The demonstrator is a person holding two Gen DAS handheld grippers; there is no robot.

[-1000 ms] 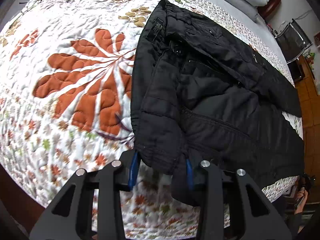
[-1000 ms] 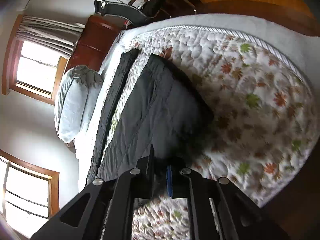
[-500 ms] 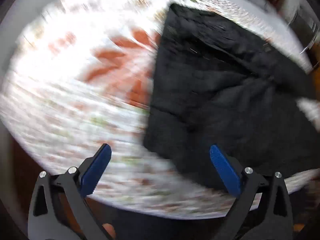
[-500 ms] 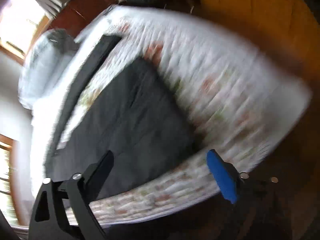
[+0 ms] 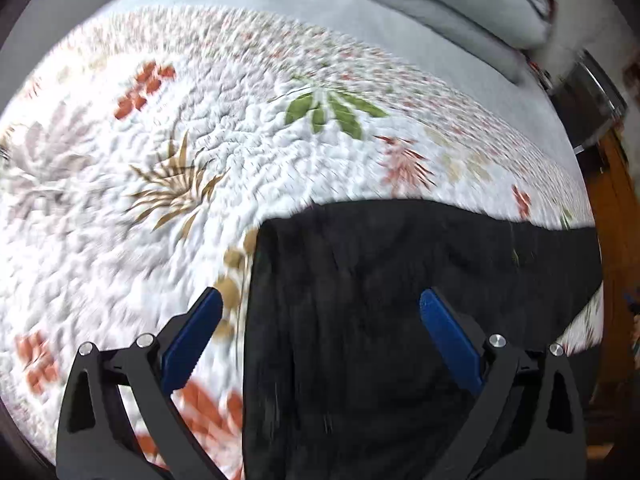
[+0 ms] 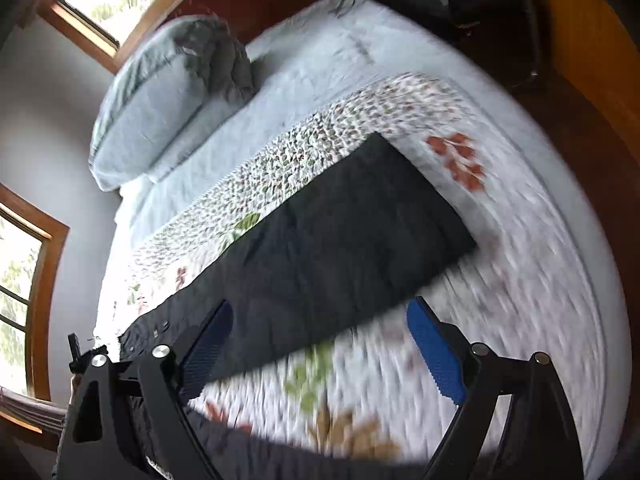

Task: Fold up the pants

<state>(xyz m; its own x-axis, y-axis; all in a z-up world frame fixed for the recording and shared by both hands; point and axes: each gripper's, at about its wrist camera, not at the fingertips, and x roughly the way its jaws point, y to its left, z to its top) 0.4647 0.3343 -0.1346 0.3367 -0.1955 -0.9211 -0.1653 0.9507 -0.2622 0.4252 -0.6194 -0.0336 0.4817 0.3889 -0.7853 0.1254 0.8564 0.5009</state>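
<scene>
The black pants lie flat on the floral quilt, folded lengthwise into a long dark strip. My left gripper hovers open above their near end. Its left finger is over the quilt and its right finger is over the fabric, with nothing gripped. In the right wrist view the pants run diagonally from lower left to upper right. My right gripper hangs above their near edge. Its jaws stand wide and are closing, with nothing pressed between the blue pads.
A grey pillow and bare grey sheet lie at the head of the bed. Wood-framed windows are behind it. A dark chair and wooden floor flank the bed's far side. The quilt spreads around the pants.
Both grippers let go of the pants and opened wide. They lifted and swung across the bed, so both views now look down on the flat folded strip.
</scene>
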